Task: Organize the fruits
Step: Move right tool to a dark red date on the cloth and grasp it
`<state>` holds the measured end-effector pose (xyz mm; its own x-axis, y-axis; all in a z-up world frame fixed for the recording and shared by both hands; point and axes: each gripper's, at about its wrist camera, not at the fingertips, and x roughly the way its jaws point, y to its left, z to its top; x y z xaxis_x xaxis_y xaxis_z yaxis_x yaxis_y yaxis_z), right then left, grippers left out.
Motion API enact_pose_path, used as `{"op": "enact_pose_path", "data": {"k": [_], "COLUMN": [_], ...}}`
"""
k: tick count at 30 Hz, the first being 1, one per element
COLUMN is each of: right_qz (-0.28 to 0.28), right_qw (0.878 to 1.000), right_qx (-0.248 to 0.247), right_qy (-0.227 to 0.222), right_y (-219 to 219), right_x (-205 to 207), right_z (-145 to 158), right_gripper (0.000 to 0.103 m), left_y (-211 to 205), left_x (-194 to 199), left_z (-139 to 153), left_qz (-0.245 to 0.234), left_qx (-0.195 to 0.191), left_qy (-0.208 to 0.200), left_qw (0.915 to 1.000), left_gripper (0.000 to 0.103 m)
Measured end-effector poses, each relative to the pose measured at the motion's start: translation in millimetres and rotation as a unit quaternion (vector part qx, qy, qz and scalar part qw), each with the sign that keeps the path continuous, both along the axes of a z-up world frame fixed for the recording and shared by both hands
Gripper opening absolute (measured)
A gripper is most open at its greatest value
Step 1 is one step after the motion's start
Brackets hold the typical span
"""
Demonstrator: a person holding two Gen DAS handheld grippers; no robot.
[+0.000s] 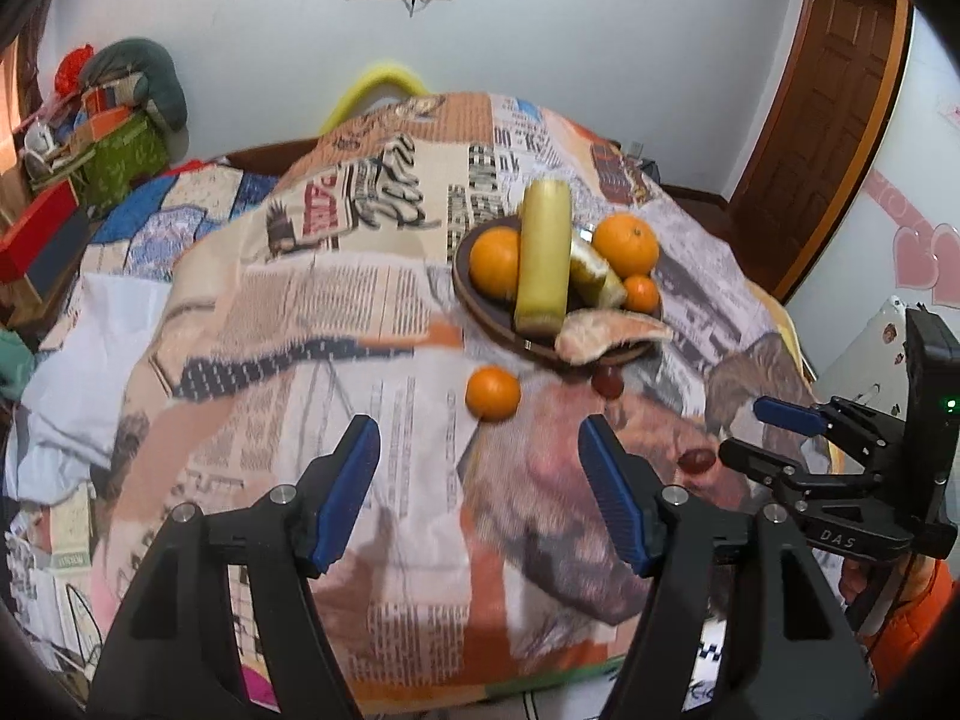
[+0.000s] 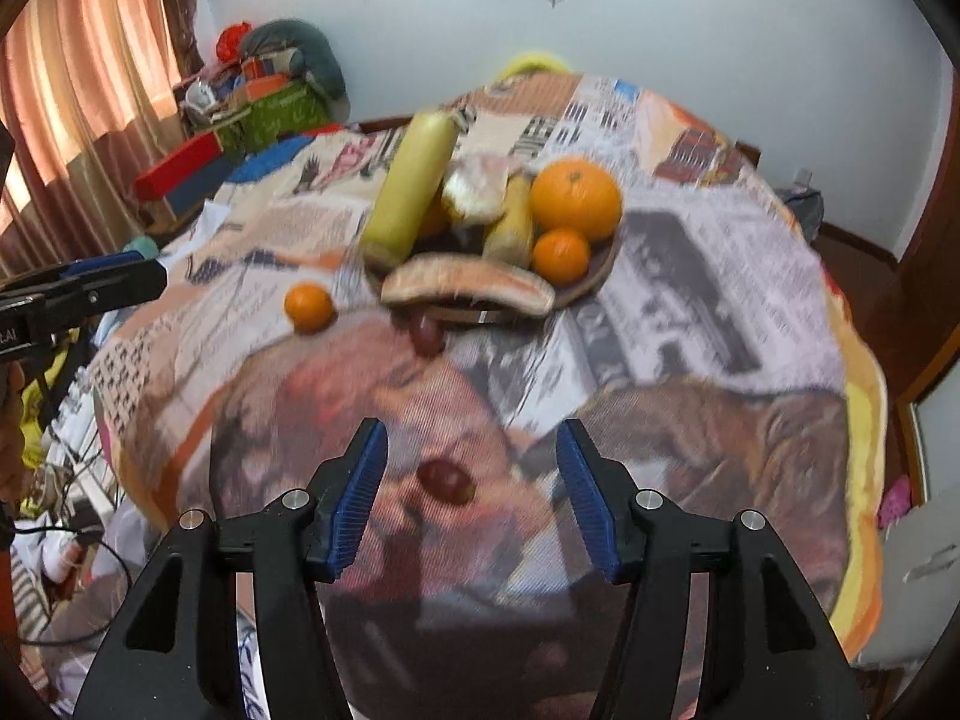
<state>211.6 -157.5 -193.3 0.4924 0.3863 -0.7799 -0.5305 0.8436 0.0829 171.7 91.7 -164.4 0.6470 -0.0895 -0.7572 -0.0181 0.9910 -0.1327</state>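
Observation:
A brown plate (image 1: 480, 306) (image 2: 600, 276) on the printed cloth holds oranges (image 1: 626, 244) (image 2: 575, 198), a yellow-green stalk piece (image 1: 543, 255) (image 2: 411, 189) and a pomelo slice (image 1: 612, 333) (image 2: 468, 288). A small orange (image 1: 492, 393) (image 2: 308, 306) lies loose in front of the plate. A red grape (image 1: 608, 382) (image 2: 425, 331) lies by the plate's front rim, another grape (image 1: 696, 459) (image 2: 445, 480) nearer. My left gripper (image 1: 480, 498) is open and empty, just short of the small orange. My right gripper (image 2: 471, 495) (image 1: 762, 432) is open, its jaws either side of the near grape.
The cloth covers a rounded table (image 1: 360, 300). Boxes and bags (image 1: 90, 138) are piled at the back left by curtains (image 2: 78, 78). A wooden door (image 1: 822, 108) stands at the right. A white object (image 2: 918, 570) sits at the lower right.

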Motion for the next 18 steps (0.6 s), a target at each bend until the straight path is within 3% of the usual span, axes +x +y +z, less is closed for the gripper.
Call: {"op": "enact_pose_path", "data": {"k": [5,9,15,18], "right_qz": [0.007,0.010,0.015,0.015], "right_qw": [1.000,0.999,0.999,0.999], "right_qx": [-0.008,-0.008,-0.016,-0.010], "right_qy": [0.026,0.041,0.029,0.031], "right_y": [7,10,12,10], "right_x": [-2,0,-2,-1], "right_z": [-18,-28,-30,-28], "right_gripper": [0.054,0.040,0.023,0.021], "left_y": [0,-2,-5,-7], "left_x": [1,4,12,19], "left_z": [-18,-32,-46,-50], "left_qz": [0.001,-0.002,-0.011,-0.014], "left_qx": [-0.008,-0.010,-0.010,-0.011], "left_qy": [0.023,0.038,0.054,0.057], "left_qw": [0.9997,0.9992,0.9984,0.9982], "left_gripper": [0.068,0.068,0.068,0.068]}}
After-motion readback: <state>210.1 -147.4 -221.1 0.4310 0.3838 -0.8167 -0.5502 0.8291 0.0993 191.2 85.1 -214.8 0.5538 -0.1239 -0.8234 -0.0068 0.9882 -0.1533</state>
